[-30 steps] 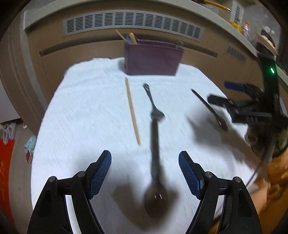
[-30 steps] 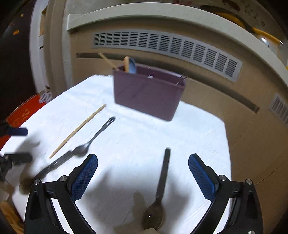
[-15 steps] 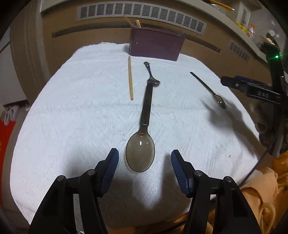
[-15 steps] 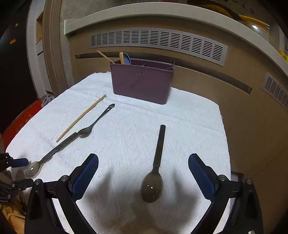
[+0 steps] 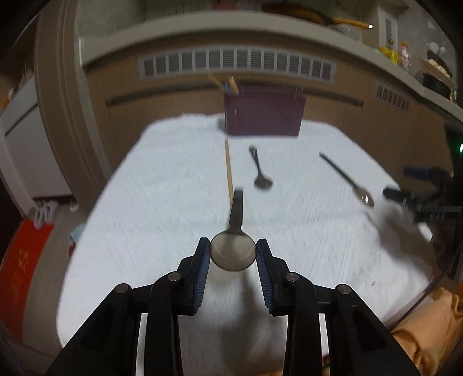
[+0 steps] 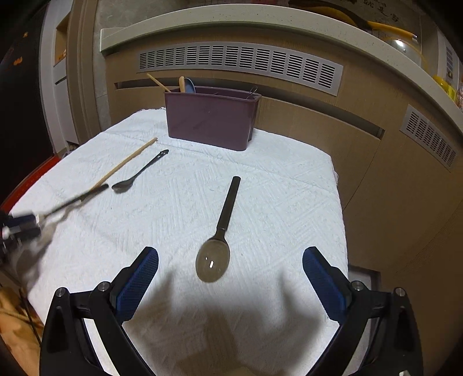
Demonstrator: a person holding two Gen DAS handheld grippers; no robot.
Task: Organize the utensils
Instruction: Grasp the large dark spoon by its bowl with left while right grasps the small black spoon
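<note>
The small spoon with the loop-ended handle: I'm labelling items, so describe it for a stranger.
Start at the purple caddy on the white cloth. In front of it lies a wooden chopstick; the small spoon lies just right of that, shortest utensil, the only one with an open loop at its handle tip.

Dim indoor light. The left wrist view is smeared by motion blur; the right wrist view is sharp. The white towel [image 6: 260, 185] shows dark, soft gripper shadows near the bottom. Fisheye bending curves the counter [image 6: 260, 17], corners black.
</note>
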